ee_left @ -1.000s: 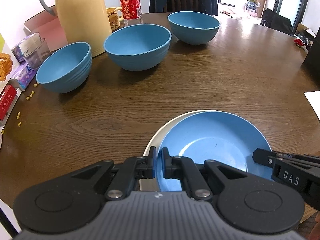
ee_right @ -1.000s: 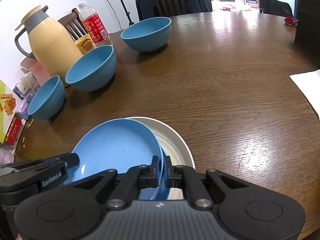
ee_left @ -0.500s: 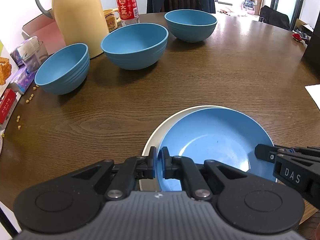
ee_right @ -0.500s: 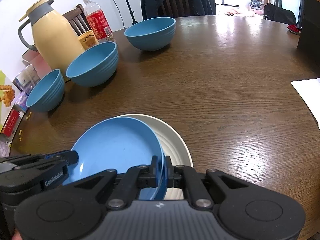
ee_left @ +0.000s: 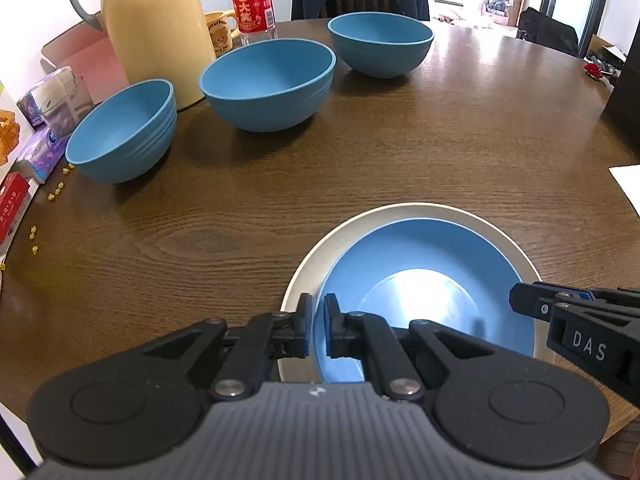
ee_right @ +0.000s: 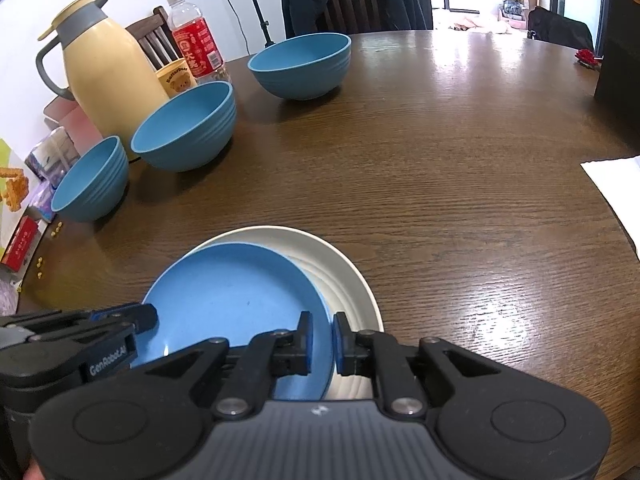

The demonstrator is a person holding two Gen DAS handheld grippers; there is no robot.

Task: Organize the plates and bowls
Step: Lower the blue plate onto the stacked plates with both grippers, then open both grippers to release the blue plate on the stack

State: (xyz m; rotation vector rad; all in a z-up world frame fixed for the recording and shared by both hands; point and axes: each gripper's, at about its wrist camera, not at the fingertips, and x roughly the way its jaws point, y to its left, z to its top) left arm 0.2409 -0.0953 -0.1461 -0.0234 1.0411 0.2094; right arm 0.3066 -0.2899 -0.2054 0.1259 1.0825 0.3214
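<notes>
Change: blue plate [ee_left: 424, 280] sits lower and flatter than a second ago, now nested in the white plate [ee_left: 320, 256]; neither of my hands has shifted.
Right gripper [ee_right: 321, 340]: my jaws have just been opening a little; the blue plate's right rim stands between the pads with a sliver of daylight on each side, so I no longer pinch it.
Left gripper [ee_left: 317, 326]: nearly closed, pads astride the blue plate's left rim at 6 o'clock in my left view; I read it as a light grip.
Blue plate: lies inside the white plate, pushed toward its left side in my right view, leaving a crescent of white bare at 3 o'clock.
White plate: flat on the table [ee_left: 440, 140], near edge, at 5 o'clock in my left view.
Bowls: three blue ones in a row from 10 to 12 o'clock, well apart from the plates: small bowl [ee_left: 120, 132], middle bowl [ee_left: 268, 80], far bowl [ee_left: 380, 48]. All upright and separate.
Thermos [ee_left: 156, 20]: yellow, just behind the small and middle bowls, at 11 o'clock.
Bottle [ee_left: 252, 0]: red label, behind the middle bowl, a bear mug [ee_left: 218, 34] beside it.
Paper sheet [ee_left: 628, 188]: at the table edge, 3 o'clock.
</notes>
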